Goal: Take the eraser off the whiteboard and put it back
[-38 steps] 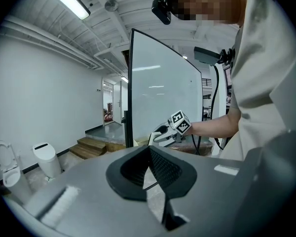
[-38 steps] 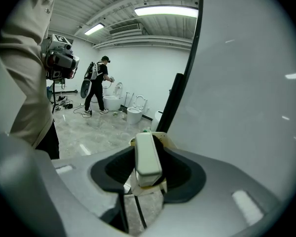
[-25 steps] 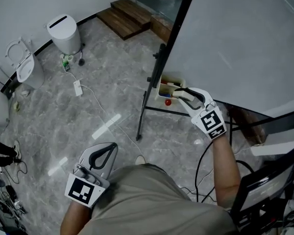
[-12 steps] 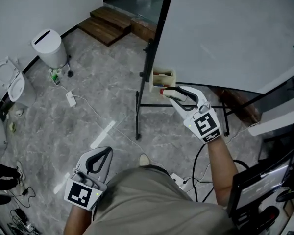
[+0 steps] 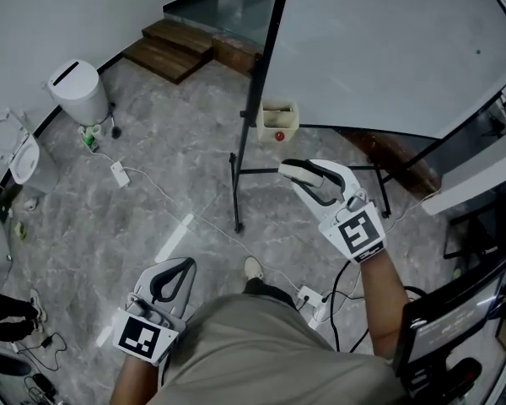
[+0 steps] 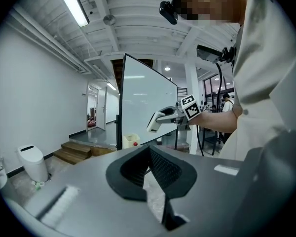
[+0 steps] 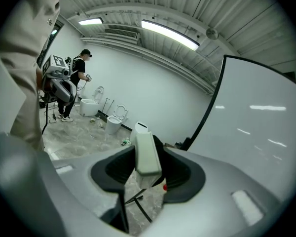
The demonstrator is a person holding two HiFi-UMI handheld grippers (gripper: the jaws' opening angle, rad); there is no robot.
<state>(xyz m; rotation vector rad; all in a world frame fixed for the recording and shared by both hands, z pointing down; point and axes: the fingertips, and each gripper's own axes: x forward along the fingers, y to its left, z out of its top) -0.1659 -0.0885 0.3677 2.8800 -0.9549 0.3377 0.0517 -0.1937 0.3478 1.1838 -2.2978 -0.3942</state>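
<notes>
Your right gripper (image 5: 297, 179) has its jaws closed on the whiteboard eraser (image 7: 147, 157). The eraser stands upright between the pads, with its pale back toward the camera. It is off the whiteboard (image 5: 388, 49), and you hold it in the air in front of the board's lower edge, apart from the surface. Your left gripper (image 5: 185, 265) is low beside your body, its jaws together with nothing between them. A small cream box (image 5: 277, 121) sits by the easel leg on the grey marble floor (image 5: 152, 192).
</notes>
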